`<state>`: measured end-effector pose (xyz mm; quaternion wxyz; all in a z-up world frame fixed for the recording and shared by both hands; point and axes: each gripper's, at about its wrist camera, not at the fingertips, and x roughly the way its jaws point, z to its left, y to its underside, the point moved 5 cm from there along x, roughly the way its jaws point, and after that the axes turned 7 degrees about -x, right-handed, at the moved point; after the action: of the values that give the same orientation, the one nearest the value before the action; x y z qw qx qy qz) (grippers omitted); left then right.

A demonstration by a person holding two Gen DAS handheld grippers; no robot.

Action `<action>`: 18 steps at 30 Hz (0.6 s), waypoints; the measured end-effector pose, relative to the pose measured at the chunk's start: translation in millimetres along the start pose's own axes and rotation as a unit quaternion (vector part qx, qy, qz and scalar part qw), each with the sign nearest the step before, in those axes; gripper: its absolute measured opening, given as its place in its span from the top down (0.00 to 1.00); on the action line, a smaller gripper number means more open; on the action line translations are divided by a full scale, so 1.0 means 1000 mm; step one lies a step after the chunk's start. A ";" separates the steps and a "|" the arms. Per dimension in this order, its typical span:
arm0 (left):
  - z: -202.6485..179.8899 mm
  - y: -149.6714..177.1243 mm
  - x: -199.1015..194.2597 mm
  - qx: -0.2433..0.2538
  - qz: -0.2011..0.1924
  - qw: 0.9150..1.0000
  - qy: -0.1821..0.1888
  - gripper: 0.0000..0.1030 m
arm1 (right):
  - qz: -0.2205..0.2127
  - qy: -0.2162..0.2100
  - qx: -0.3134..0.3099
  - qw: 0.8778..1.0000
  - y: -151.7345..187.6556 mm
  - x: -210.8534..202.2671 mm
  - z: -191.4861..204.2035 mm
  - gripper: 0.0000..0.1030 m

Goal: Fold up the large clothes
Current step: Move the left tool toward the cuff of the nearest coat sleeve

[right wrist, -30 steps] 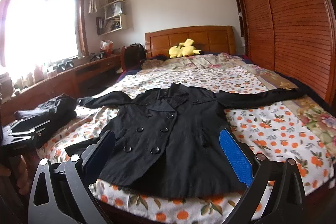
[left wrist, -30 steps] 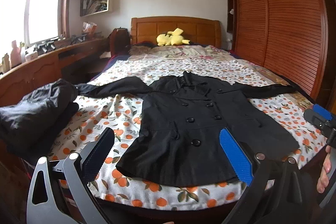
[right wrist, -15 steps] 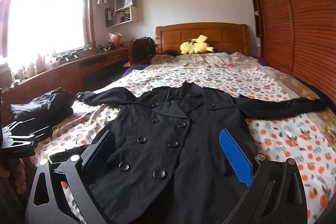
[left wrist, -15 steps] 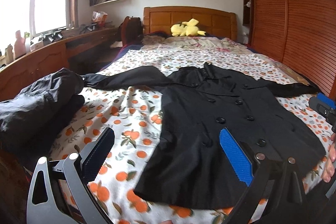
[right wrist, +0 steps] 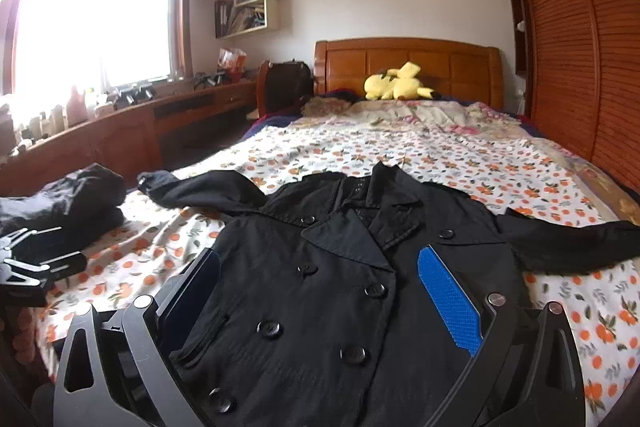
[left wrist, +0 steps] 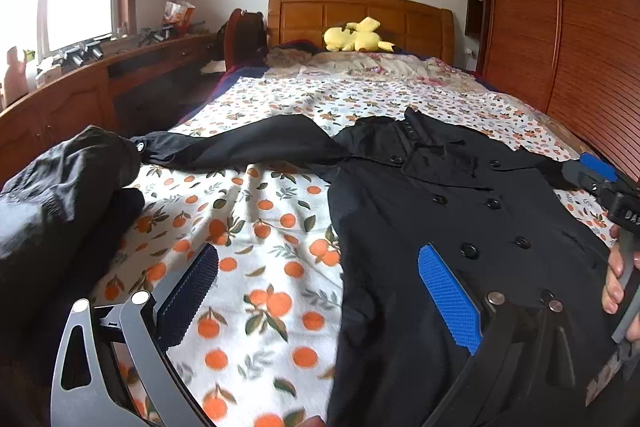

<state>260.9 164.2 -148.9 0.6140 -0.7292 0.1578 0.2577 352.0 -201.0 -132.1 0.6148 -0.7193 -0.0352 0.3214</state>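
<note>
On the bed (right wrist: pixel 440 155), a black double-breasted coat (right wrist: pixel 320 299) is lying front-up and flat on the orange-print sheet (left wrist: pixel 256 267), collar toward the headboard (right wrist: pixel 408 63) and both sleeves spread sideways; the left gripper (left wrist: pixel 316 291) is hanging over the coat's left side edge with its jaws wide apart and holding nothing; the right gripper (right wrist: pixel 318 301) is hanging over the chest, jaws likewise apart and empty.

Procedure, as judged: the step in hand is the approach to a first grasp; nothing is folded yet. Each gripper should be taking a single clean edge, preferably a sleeve (left wrist: pixel 248 145) near its cuff or the side seam, rather than pinching the layered front panel; both grasps should be closing before any lift, so the cloth is rising evenly; the sleeve should be travelling low across the body to keep the front from dragging.

Materials: the coat is appearing as a matte woven fabric, fairly stiff, with wide pointed lapels and two rows of round glossy buttons (right wrist: pixel 270 327); such cloth is likely holding a crease well but sliding little on the sheet; the blue finger pads (right wrist: pixel 448 301) are ribbed for grip. A dark heap of other clothes (left wrist: pixel 60 195) is lying just beside the left sleeve's cuff; a yellow plush toy (right wrist: pixel 394 83) is resting well apart at the headboard.
</note>
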 end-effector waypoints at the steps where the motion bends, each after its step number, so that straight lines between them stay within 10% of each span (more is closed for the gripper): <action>1: 0.003 -0.003 0.007 -0.001 0.004 1.000 0.001 0.02 | 0.007 0.001 0.001 1.000 0.004 0.012 -0.001 0.07; 18: 0.059 -0.072 0.147 -0.018 0.053 0.998 -0.039 0.02 | 0.061 -0.047 0.018 0.997 0.049 0.068 -0.001 0.07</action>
<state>409.8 248.5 -180.3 0.5918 -0.7204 0.1674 0.3207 389.3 -183.2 -204.9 0.6045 -0.6930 -0.0140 0.3926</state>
